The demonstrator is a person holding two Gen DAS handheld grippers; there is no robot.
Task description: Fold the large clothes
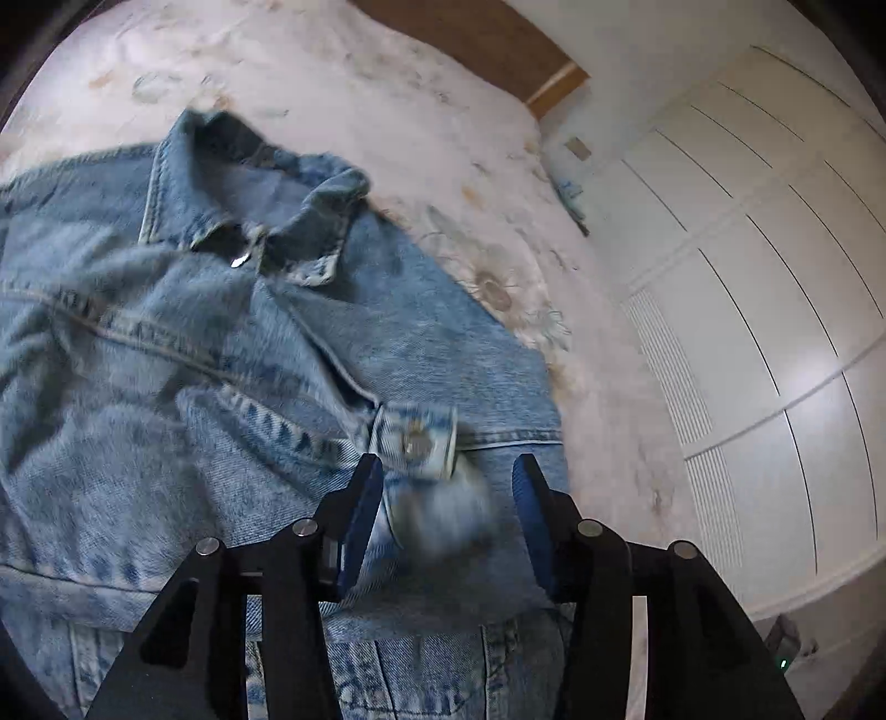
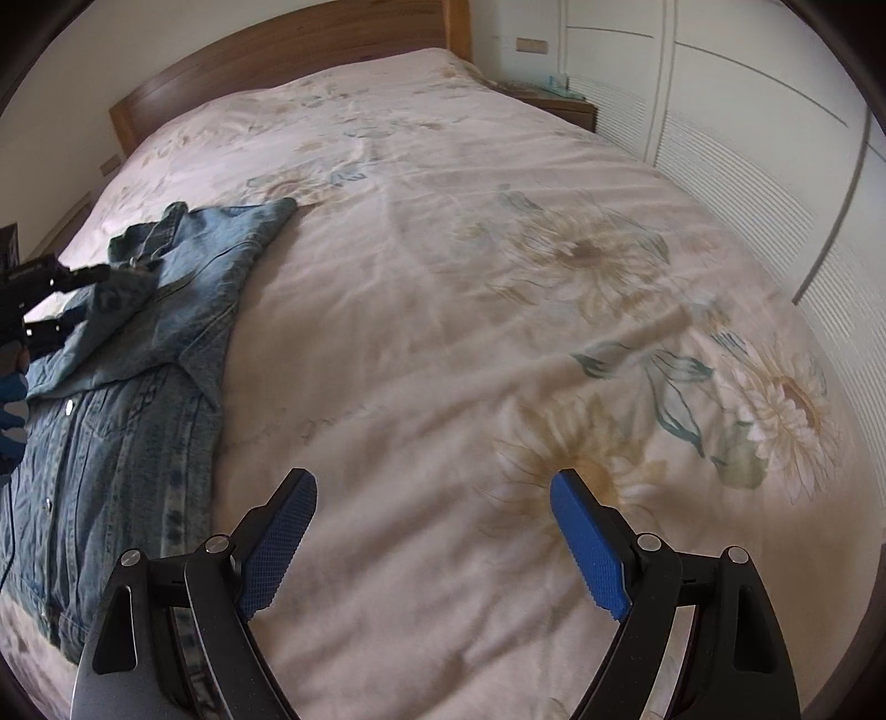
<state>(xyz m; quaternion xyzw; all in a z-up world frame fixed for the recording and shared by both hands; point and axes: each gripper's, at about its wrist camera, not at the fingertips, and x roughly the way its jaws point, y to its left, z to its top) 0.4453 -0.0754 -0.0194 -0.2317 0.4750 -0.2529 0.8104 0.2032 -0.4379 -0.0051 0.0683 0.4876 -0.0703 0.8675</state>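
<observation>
1 denim jacket (image 1: 210,354) lies on the floral bedspread (image 2: 470,332).

We are in a home bedroom. A large bed (image 2: 443,343) fills most of the right wrist view, covered by a pale pink bedspread (image 2: 421,288) printed with big faded sunflowers and teal leaves. At the top of that frame we see a curved wooden headboard (image 2: 288,50) against a plain cream wall (image 2: 83,61). In the upper right stands a small wooden bedside table (image 2: 559,108), and beside it a run of white fitted wardrobe doors (image 2: 736,138) with louvred panels. The left wrist view shows the same white doors along its right side. A blue denim jacket (image 2: 127,354) lies on the bed at the left edge.
</observation>
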